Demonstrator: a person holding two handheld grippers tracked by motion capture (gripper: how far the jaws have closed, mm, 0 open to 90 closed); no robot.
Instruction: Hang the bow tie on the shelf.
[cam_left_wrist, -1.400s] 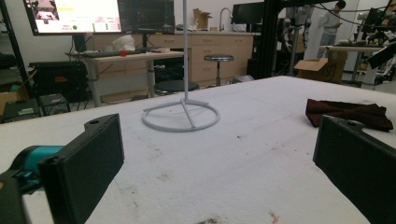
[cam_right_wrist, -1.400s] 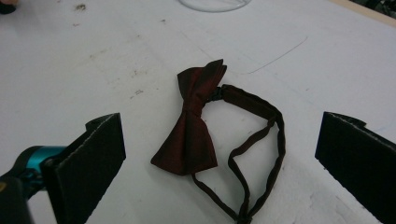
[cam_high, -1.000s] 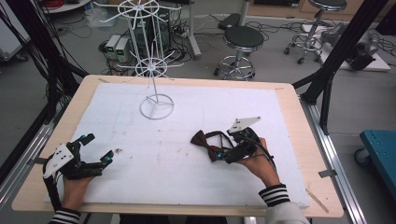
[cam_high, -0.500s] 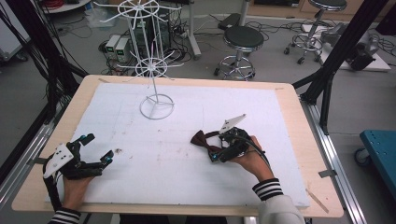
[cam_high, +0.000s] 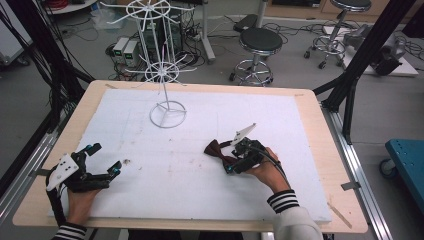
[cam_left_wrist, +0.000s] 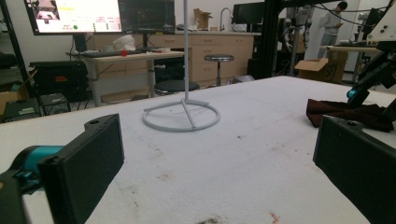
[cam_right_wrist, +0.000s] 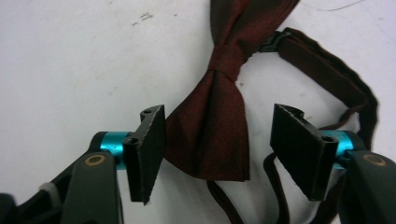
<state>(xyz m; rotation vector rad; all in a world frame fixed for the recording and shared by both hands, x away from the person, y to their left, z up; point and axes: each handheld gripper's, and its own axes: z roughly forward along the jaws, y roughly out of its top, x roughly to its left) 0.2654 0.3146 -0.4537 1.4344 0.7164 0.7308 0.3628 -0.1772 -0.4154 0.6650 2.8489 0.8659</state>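
On the white foam mat (cam_high: 200, 190), the dark red bow tie (cam_right_wrist: 212, 126) lies between the wide-spread jaws of the right gripper (cam_right_wrist: 217, 149), its long axis running away from them. The left gripper (cam_high: 102, 160), also wide and empty, rests well apart.

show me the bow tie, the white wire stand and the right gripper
bow tie (cam_right_wrist: 225, 60), right gripper view, on its centre knot
white wire stand (cam_high: 168, 114), high view, on its round base ring
right gripper (cam_right_wrist: 217, 140), right gripper view, midway between its open jaws, above the tie's wing
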